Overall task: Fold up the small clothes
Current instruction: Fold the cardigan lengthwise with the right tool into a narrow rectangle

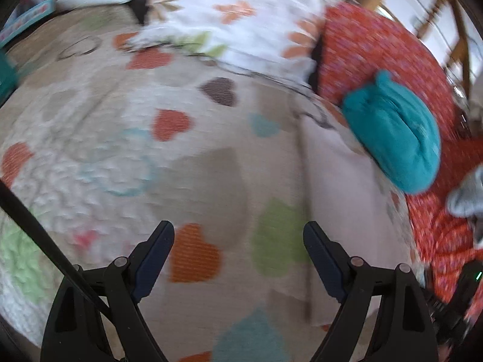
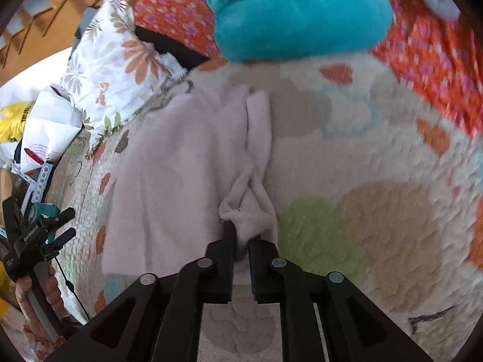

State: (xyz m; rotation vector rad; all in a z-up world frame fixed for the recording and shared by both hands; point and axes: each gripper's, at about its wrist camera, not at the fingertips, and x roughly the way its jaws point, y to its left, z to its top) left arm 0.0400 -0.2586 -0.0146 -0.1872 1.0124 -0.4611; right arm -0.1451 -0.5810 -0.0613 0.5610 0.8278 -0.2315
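A pale pink fleece cloth [image 2: 181,163] lies spread on the heart-patterned quilt [image 2: 377,181]. My right gripper [image 2: 241,235] is shut on a bunched edge of the pink cloth, with a fold of it rising above the fingers. The pink cloth also shows in the left wrist view [image 1: 338,187], right of my left gripper [image 1: 238,235], which is open and empty over the quilt [image 1: 151,166]. A folded teal cloth [image 2: 299,12] lies beyond the pink cloth, also in the left wrist view [image 1: 395,135]. The left gripper shows at the far left of the right wrist view [image 2: 65,223], held in a hand.
A white floral pillow [image 1: 241,15] lies at the far side of the quilt. A red patterned blanket [image 1: 383,45] lies under the teal cloth. A grey cloth [image 1: 468,193] lies on the red blanket. Bags and papers [image 2: 45,126] sit beside the bed.
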